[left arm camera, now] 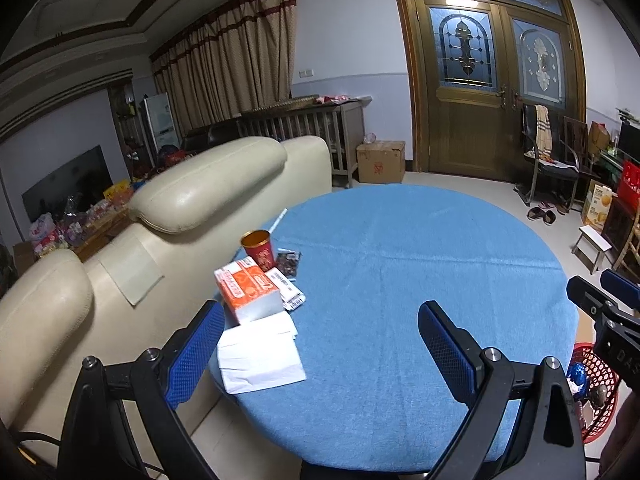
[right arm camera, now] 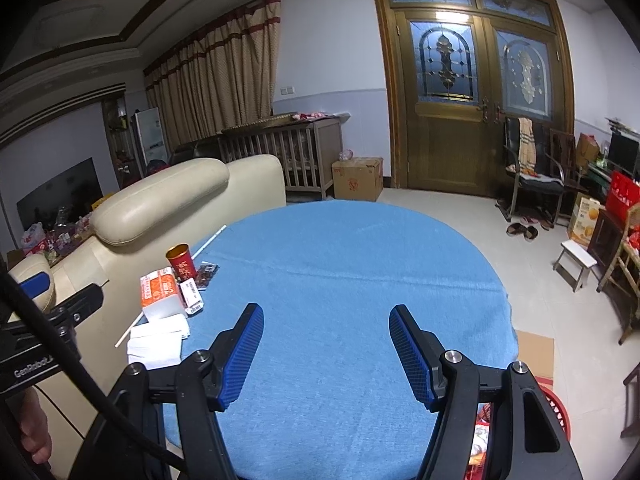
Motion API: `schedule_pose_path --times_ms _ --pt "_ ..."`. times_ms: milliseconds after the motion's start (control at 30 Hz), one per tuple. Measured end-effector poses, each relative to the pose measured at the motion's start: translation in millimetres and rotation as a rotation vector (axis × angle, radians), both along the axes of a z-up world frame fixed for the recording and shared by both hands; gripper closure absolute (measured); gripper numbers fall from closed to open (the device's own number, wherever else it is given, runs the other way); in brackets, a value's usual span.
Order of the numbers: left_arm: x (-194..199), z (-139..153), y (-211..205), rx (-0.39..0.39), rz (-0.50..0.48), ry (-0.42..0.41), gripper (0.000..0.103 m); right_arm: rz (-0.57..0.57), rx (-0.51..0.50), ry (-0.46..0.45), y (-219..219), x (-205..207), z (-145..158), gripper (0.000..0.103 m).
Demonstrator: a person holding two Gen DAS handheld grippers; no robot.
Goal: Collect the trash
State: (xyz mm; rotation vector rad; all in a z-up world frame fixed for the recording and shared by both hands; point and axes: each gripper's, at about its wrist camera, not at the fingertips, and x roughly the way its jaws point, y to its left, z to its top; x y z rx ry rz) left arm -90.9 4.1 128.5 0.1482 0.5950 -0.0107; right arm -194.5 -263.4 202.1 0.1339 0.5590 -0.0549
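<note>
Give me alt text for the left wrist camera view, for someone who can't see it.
The open left hand-held gripper hovers empty over a round blue-covered table. At the table's left edge sit a red paper cup, an orange tissue pack and white paper sheets. A red trash basket stands on the floor at right.

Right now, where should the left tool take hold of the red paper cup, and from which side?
Grip the red paper cup across its upper wall just under the rim, coming from the open blue table side. It stands upright and tapers downward; the orange tissue pack crowds its near side. The left tool is open and empty.
</note>
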Motion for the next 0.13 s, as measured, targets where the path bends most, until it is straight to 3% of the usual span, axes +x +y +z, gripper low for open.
schedule_pose_path --times_ms 133 --pt "29 -35 -6 -0.051 -0.05 0.1 0.006 -0.029 0.026 0.072 -21 30 -31 0.034"
